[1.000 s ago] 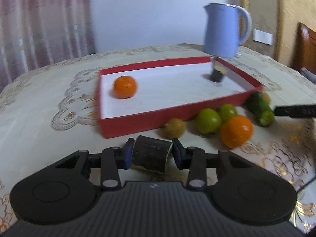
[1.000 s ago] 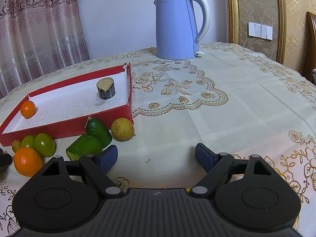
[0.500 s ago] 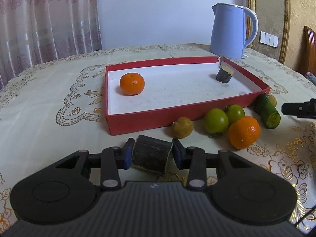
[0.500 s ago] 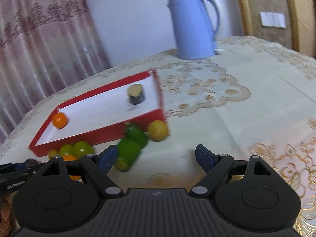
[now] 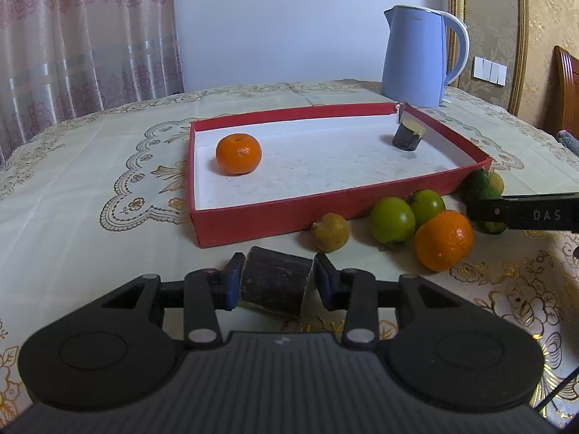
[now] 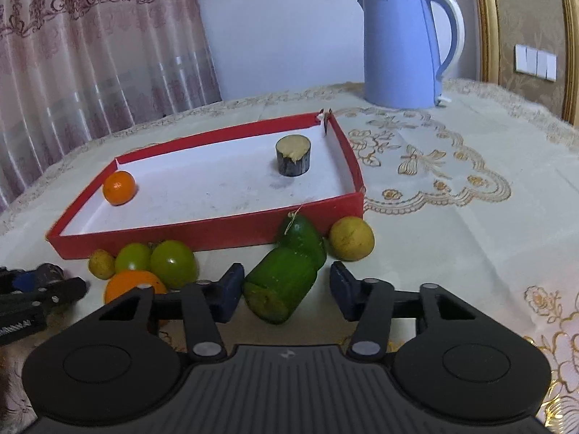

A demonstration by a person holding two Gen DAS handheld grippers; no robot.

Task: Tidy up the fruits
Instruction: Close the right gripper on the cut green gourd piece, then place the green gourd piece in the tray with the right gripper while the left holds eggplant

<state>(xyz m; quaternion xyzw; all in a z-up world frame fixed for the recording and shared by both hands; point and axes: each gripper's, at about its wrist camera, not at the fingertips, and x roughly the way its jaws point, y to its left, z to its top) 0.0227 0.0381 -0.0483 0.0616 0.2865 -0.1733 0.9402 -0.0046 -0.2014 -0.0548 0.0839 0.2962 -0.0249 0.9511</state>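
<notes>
- In the left wrist view, the left gripper (image 5: 277,282) sits at lower centre, its blue pads clamped on the sides of a dark, stubby cut cylinder with bark-like skin (image 5: 275,284), which lies tilted, long axis running roughly across the frame.
- Above it, the shallow red cardboard tray with a white floor (image 5: 275,217) holds a small orange (image 5: 238,154) at its left end and a second dark stub (image 5: 408,136), upright, at its right end.
- In the right wrist view, the right gripper (image 6: 286,289) at lower centre has just been closing around a green cucumber-like piece with a cut pale end (image 6: 280,289). The left pad touches it; a gap shows at the right pad, so the jaws are not yet gripping.
- That piece lies on the patterned tablecloth (image 6: 452,224) just in front of the tray's near wall, long axis slanting from lower left to upper right, cut end toward the camera.
- To do this well, finish closing squarely across the narrow width, mid-length, before lifting, since a slanted round piece may roll or twist.
</notes>
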